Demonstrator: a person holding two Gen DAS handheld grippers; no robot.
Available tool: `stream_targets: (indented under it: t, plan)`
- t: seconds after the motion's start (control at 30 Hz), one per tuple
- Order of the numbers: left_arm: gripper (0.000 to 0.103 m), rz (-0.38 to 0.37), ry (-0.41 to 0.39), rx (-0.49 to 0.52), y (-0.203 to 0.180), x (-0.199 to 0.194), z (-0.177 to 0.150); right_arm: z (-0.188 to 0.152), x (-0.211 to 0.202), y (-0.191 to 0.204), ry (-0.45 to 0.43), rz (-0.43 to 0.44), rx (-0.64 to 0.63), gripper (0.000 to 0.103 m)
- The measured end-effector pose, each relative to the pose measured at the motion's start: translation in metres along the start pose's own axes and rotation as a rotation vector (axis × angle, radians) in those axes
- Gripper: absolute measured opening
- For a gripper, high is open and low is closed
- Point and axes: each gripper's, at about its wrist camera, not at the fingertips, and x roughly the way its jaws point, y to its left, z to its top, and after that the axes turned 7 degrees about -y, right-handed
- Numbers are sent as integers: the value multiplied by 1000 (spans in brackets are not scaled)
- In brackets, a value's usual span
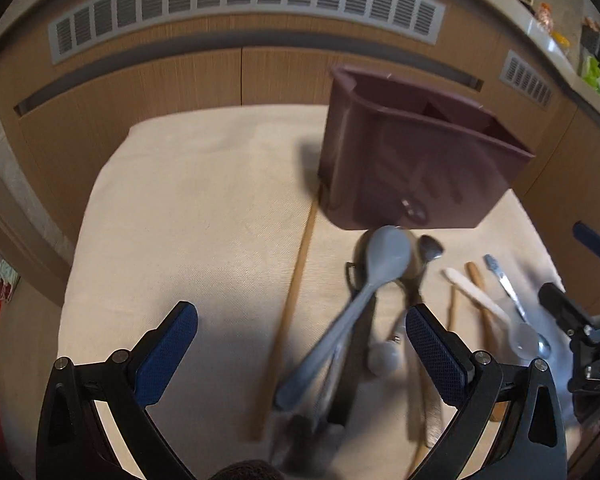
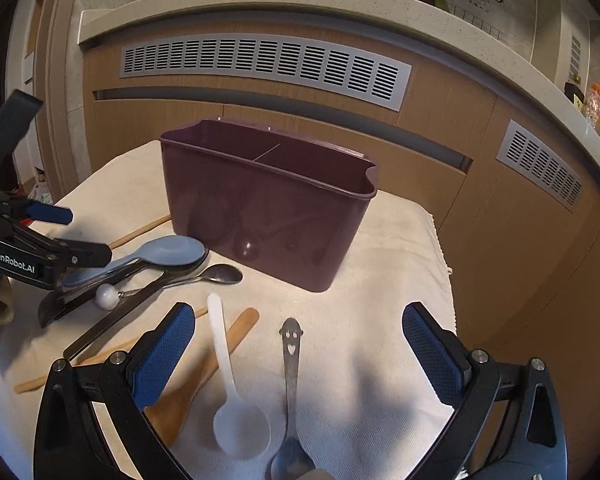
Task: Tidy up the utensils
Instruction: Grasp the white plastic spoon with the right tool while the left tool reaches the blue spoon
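Both claws spread wide, maroon caddy [image 2: 268, 216] upright, two compartments, nothing visible inside

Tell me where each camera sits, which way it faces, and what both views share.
Left wrist: sits on the left gripper, facing the grey spoon and the organizer bin; the right gripper shows at its right edge.
Right wrist: sits on the right gripper, over the white spoon and smiley spoon; the left gripper shows at its left edge.
Shared: bin, grey spoon, white cloth.

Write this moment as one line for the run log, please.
left gripper: open, over grey spoon | right gripper: open, empty | holder: empty | utensils on cloth
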Motion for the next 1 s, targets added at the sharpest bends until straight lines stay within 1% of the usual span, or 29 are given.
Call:
stream_targets:
  t: [0.03,0.13,0.17,0.3,0.33,0.47,0.6,0.63,0.67,0.73,0.77,0.8,0.83,0.9,1.0]
  plan:
    - [103,-14,28,-26,4,7,1,-1,4,-1,8,7,14,103]
    - [102,-103,59,-99,12,17,2,-3,15,-1,38,9,25,103]
    - [102,-124,67,-106,13,20,3,-5,17,-1,45,10,29,103]
    - [102,-168,99,-92,7,28,2,-9,17,-3,56,17,59,103]
    - [102,-175,102,-74,2,25,0,-10,17,-4,53,11,60,103]
    - [102,-277,154,-65,-14,15,-12,-14,13,-10,56,-11,57,103]
    - [101,-318,183,-68,-21,-1,-27,-18,9,-16,64,-29,69,103]
    - [97,-315,175,-70,-22,-6,-28,-19,8,-17,65,-33,71,103]
    - [94,-295,156,-68,-22,-11,-28,-20,7,-17,66,-39,73,103]
    - [75,-232,95,-45,-23,-20,-22,-21,5,-18,66,-44,82,103]
    - [72,-205,72,-31,-24,-22,-19,-22,5,-18,66,-44,88,103]
    - [67,-179,50,-8,-26,-21,-14,-23,4,-19,67,-46,94,103]
    - [61,-170,40,11,-29,-17,-9,-24,4,-20,68,-48,100,103]
    - [59,-173,39,62,-38,-7,2,-25,1,-21,64,-49,110,103]
    - [57,-134,59,174,-56,15,17,-27,-9,-25,54,-58,115,103]
